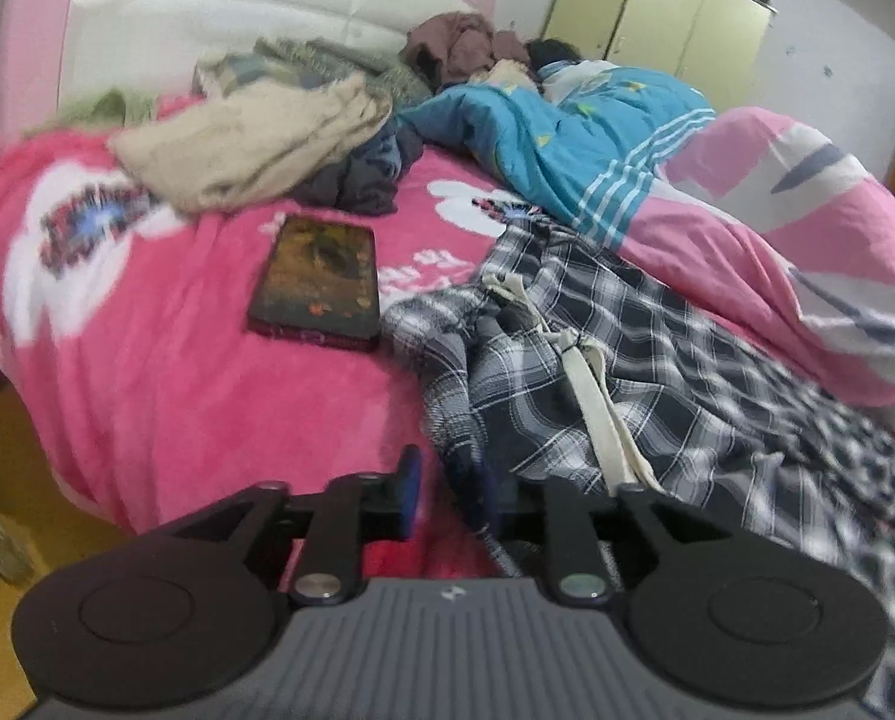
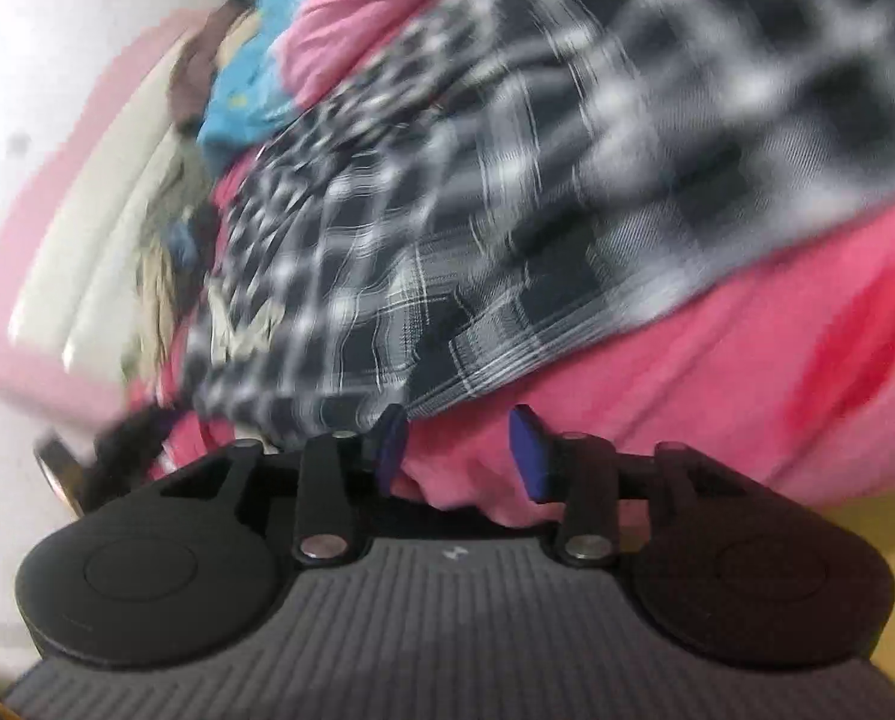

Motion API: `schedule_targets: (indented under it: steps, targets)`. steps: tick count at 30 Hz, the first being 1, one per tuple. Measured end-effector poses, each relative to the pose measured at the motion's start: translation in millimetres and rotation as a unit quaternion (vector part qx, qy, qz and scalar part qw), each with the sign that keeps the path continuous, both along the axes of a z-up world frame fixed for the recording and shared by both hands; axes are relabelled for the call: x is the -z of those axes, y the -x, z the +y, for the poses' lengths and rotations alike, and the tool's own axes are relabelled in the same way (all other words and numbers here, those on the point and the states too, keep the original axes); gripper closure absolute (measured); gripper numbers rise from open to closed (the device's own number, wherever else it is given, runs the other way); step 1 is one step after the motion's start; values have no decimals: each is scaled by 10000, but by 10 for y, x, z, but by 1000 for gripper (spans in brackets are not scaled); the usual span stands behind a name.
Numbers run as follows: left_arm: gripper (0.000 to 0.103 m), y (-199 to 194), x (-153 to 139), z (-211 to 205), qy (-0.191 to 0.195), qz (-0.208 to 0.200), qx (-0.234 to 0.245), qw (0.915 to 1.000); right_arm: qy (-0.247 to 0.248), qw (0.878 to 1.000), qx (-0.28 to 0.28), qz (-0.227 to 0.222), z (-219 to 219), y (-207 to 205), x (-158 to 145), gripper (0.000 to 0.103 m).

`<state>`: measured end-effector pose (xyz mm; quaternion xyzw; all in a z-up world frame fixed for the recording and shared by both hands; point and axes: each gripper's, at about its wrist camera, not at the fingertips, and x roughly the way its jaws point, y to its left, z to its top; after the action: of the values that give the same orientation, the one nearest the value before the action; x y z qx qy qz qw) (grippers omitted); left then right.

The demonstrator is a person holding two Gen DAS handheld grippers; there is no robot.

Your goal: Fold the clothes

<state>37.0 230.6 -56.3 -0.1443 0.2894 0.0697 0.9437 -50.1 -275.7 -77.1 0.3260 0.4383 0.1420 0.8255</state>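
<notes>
With the black-and-white plaid cotton garment point(image 1: 597, 360) lying rumpled at five o'clock on the pink fleece bedspread point(image 1: 165, 372), we find the right gripper point(image 2: 459, 456) released and empty, the left gripper point(image 1: 465, 498) parted with a fold between its jaws, so we risk snagging the cream drawstring point(image 1: 597, 408).

Bare pink blanket point(image 1: 165, 360) left; book point(image 1: 318, 279), clothes pile point(image 1: 255, 138) beyond.
</notes>
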Motion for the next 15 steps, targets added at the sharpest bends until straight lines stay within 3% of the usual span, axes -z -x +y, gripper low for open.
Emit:
schedule_targets:
  steps: [2,7,9,11,15]
  targets:
    - [67,90,-71,-21,-82,-111,8,9999,131,9993,-82,-332,-163,28,-190,63]
    - [62,177,-251,-179,-77,-292,150,9994,819,9890,545,-1103,-512,-148,-494,63]
    - [58,161,-296,-293,-138,-313,285,9990,1285,9812,946,-1085,-646,-208,-479,63]
    - [53,140,-336,-440,-193,-324,485,9981,1445,9738,1507,-898,-848,-180,-401,63]
    - [49,138,-390,-777,-290,-413,1072,9930,818,9563,2731,-646,-1289,188,-194,63]
